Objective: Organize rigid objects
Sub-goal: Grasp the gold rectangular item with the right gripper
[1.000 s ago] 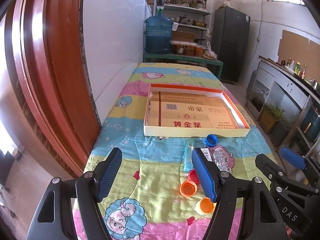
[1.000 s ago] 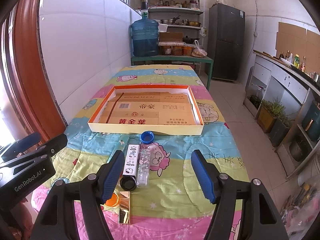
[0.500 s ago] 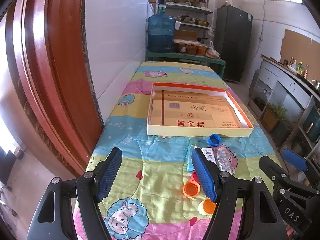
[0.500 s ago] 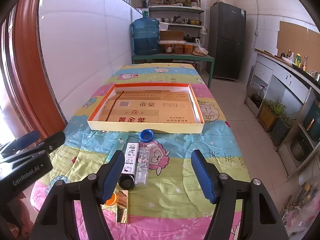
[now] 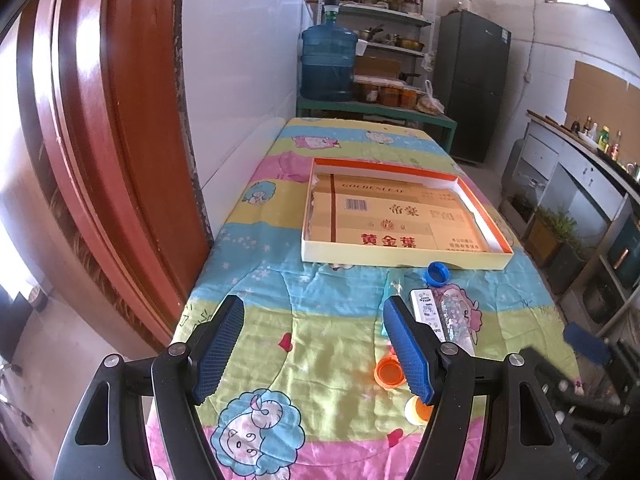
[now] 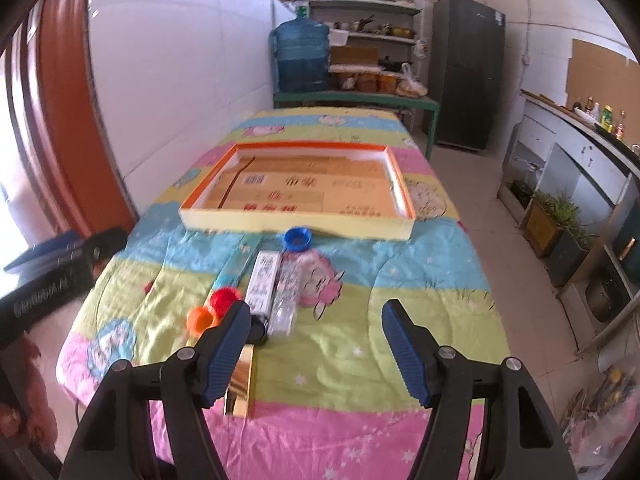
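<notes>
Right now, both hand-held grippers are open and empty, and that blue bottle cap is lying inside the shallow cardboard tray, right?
Not quite. The blue bottle cap lies outside the shallow cardboard tray, on the blanket just in front of its near wall; the right wrist view shows it. The rest holds: the left hand-held gripper and right hand-held gripper are open and empty.

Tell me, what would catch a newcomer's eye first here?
Probably the bright cartoon-print tablecloth, with a shallow orange-rimmed box lying open mid-table, lined with flattened cardboard. Just before it sits a blue bottle cap, then a white carton and red and orange caps. Both grippers, left and right, hang open over the near edge.
</notes>
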Available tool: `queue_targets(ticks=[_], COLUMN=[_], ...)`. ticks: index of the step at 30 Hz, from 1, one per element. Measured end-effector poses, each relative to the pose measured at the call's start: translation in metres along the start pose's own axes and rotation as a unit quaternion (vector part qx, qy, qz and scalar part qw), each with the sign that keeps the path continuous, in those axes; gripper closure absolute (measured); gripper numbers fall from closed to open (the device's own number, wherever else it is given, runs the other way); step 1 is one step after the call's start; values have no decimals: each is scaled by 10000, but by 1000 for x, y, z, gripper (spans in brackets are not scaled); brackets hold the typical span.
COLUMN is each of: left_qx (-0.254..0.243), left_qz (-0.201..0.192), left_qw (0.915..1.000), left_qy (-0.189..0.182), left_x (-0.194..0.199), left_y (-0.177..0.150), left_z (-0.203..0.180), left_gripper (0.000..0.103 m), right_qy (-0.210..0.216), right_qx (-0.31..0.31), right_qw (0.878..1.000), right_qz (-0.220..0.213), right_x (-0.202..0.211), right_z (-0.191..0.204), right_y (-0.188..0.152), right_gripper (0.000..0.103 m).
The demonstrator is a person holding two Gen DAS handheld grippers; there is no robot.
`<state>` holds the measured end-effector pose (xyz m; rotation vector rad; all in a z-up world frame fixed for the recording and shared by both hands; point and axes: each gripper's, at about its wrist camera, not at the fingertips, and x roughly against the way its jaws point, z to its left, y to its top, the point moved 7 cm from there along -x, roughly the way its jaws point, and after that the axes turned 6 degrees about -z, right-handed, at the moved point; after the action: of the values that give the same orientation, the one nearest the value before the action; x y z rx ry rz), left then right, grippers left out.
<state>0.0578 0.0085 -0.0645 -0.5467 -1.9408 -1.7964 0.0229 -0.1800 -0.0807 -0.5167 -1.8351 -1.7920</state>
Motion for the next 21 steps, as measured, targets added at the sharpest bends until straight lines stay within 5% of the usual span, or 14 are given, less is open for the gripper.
queue_targets(ticks=[12,21], left_qx=[-72,-275], left_qz=[5,-11], left_qw=[9998,9976], left_qy=[-179,-643], left_x=[0,1], left_y=[-13,-32], left_z=[3,-5], left_gripper=[29,29], right_qy=[807,727], right_qx=[273,355], right_qw=[9948,9932], right_qz=[560,838], right_x=[-6,-23], right_z=[41,48], right_y=[-55,-67], right_gripper=[50,61])
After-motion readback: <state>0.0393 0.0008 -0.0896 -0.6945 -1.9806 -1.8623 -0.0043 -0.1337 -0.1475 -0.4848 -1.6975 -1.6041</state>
